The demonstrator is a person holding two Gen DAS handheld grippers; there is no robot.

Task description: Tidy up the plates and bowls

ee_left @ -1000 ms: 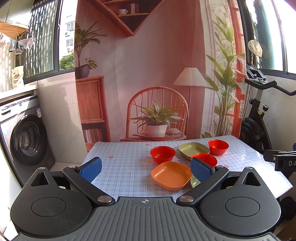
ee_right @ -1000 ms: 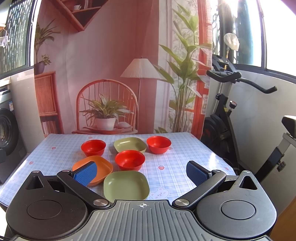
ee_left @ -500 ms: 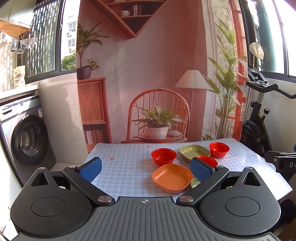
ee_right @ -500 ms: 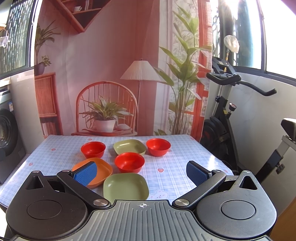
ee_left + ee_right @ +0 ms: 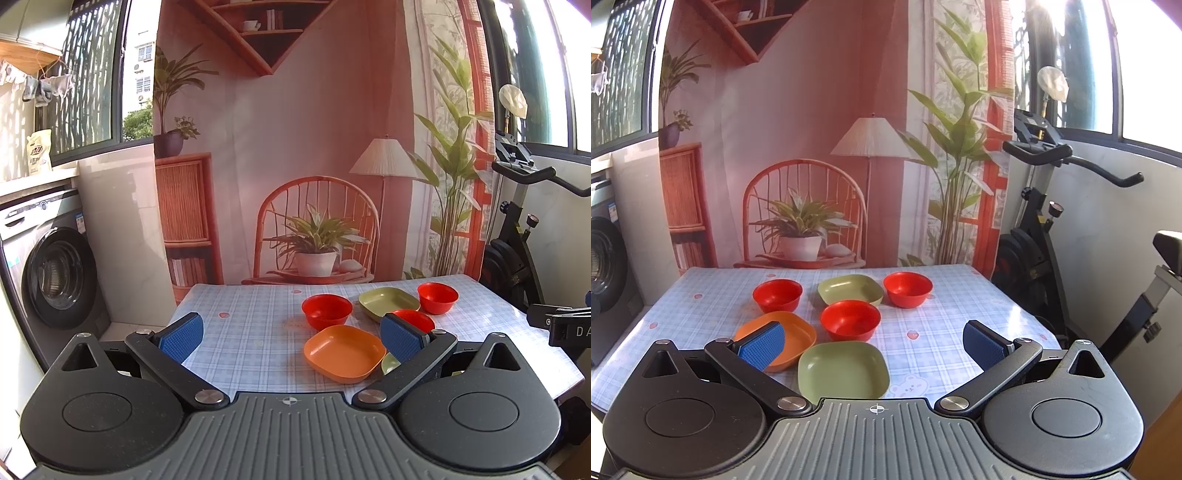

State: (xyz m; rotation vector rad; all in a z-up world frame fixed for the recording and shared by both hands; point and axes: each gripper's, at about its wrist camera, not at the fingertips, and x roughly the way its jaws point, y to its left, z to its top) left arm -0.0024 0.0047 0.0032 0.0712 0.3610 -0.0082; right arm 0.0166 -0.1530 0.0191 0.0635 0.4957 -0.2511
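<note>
On the checked table [image 5: 713,295] sit three red bowls [image 5: 777,294] [image 5: 850,319] [image 5: 907,289], a far green plate [image 5: 851,288], a near green plate [image 5: 842,367] and an orange plate [image 5: 798,332]. My right gripper [image 5: 873,345] hangs open above the table's near edge, just behind the near green plate, holding nothing. In the left wrist view my left gripper [image 5: 291,338] is open and empty, over the table's near left part. The orange plate [image 5: 345,350] lies between its fingers further ahead; the right finger hides part of a red bowl [image 5: 415,319] and a green plate [image 5: 390,363].
An exercise bike [image 5: 1045,221] stands right of the table. A washing machine [image 5: 55,273] stands to the left. A printed backdrop [image 5: 317,147] with chair, plant and lamp hangs behind the table. The right gripper's body [image 5: 561,325] shows at the left view's right edge.
Both views have tilted slightly upward, so the table and dishes sit lower in frame. Both grippers stay open and hold nothing.
</note>
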